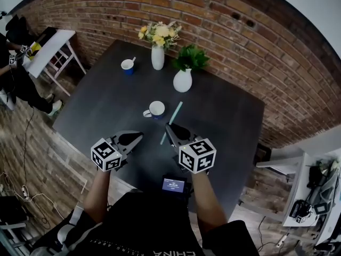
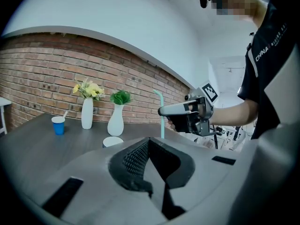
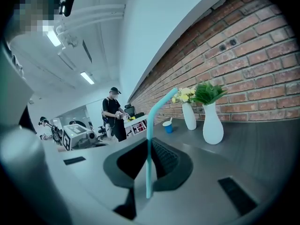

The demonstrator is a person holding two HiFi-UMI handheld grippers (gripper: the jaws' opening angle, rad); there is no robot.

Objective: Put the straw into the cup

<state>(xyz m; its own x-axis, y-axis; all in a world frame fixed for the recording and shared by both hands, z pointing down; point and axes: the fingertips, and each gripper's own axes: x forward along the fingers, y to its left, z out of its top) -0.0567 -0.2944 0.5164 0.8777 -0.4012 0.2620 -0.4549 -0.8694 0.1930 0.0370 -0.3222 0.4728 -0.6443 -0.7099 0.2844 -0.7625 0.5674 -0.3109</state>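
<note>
The right tool (image 1: 172, 130) grips the teal straw (image 1: 176, 113) towards its lower end, jaws narrow on it. The straw slants away towards 1 o'clock, above the dark surface (image 1: 224, 127). The white cup (image 1: 156, 109) stands at 11 o'clock from that tool, just beside the straw. To do this well, I judge the long free end should swing over the cup's mouth and tip down inside before the jaws part. A knocked rim could slide the light cup. The left tool (image 1: 134, 138), closed and empty, could steady it. The cup looks empty. Around 12 o'clock, a blue cup (image 1: 127, 66) holds a white stick (image 1: 132, 60), a tall vase (image 1: 157, 57) yellow flowers (image 1: 159, 34), a round vase (image 1: 182, 81) green leaves (image 1: 191, 57)
</note>
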